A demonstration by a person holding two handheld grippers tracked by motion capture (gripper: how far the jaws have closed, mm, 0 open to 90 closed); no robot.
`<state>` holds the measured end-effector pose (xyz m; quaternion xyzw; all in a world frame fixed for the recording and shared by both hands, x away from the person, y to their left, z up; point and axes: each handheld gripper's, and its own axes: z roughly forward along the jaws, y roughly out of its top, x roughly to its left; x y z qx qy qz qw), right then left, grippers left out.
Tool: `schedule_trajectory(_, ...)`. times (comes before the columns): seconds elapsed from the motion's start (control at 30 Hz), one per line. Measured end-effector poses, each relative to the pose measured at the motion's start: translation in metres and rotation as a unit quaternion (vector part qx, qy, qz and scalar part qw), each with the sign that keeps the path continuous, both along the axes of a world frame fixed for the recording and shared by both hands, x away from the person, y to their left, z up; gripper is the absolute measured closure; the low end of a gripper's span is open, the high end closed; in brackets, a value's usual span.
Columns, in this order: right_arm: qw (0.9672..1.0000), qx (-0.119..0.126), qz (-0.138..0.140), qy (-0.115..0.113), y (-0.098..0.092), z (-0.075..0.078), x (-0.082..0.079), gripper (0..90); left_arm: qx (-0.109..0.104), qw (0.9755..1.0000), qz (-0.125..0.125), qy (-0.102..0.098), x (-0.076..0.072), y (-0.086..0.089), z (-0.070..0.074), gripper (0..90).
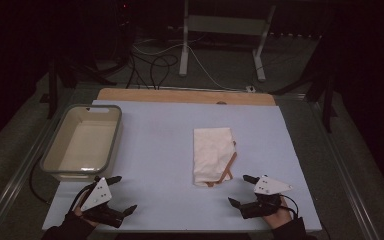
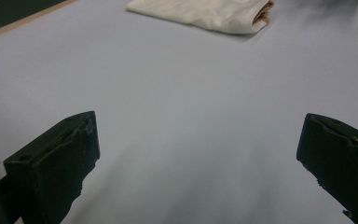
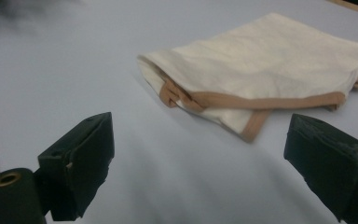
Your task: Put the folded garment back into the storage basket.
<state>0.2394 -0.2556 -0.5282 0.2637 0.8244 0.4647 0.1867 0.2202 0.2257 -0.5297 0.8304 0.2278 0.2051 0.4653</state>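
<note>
Our left claw (image 1: 118, 194) sits at the lower left of the high view with its jaws spread wide, holding nothing. Our right claw (image 1: 238, 189) sits at the lower right, spread wide too. The folded cream cloth (image 1: 213, 155) with a tan trim lies flat in the middle of the pale tabletop (image 1: 155, 145), just above the right claw. Nothing lies between them. An empty white tub (image 1: 82, 141) stands at the left edge, above the left claw, well apart from the cloth.
</note>
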Motion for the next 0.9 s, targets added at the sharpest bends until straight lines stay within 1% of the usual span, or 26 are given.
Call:
schedule_trajectory(0.07, 1.0000, -0.004, -0.003, -0.002, 0.003, 0.005, -0.002, 8.4, 0.006, 1.0000, -0.003, 0.000, 0.000, -0.003, 0.003, 0.5)
schedule_trajectory(0.2, 0.9999, -0.011, 0.003, -0.008, 0.008, 0.014, -0.004, 8.4, 0.002, 0.9999, -0.011, 0.004, 0.000, -0.008, 0.011, 0.5)
schedule_trajectory(0.27, 0.9999, -0.005, 0.004, -0.012, 0.009, 0.020, -0.005, 8.5, 0.006, 0.9998, -0.017, 0.007, 0.000, -0.012, 0.015, 0.5)
schedule_trajectory(0.37, 0.9997, -0.004, 0.007, -0.022, 0.010, 0.030, -0.005, 8.4, 0.006, 0.9997, -0.024, 0.008, 0.001, -0.015, 0.022, 0.5)
schedule_trajectory(0.43, 0.9995, -0.007, 0.009, -0.030, 0.011, 0.037, -0.004, 8.4, 0.007, 0.9996, -0.028, 0.007, 0.002, -0.017, 0.027, 0.5)
schedule_trajectory(0.53, 0.9993, -0.009, 0.009, -0.037, 0.014, 0.047, -0.003, 8.4, 0.010, 0.9994, -0.031, 0.009, 0.005, -0.019, 0.033, 0.5)
schedule_trajectory(0.6, 0.9990, -0.007, 0.010, -0.043, 0.015, 0.053, -0.001, 8.5, 0.012, 0.9993, -0.034, 0.010, 0.007, -0.020, 0.036, 0.5)
schedule_trajectory(0.8, 0.9982, -0.005, 0.013, -0.058, 0.019, 0.067, 0.005, 8.5, 0.015, 0.9987, -0.047, 0.016, 0.014, -0.026, 0.047, 0.5)
schedule_trajectory(0.9, 0.9979, -0.006, 0.013, -0.063, 0.019, 0.072, 0.008, 8.5, 0.021, 0.9984, -0.050, 0.014, 0.017, -0.029, 0.051, 0.5)
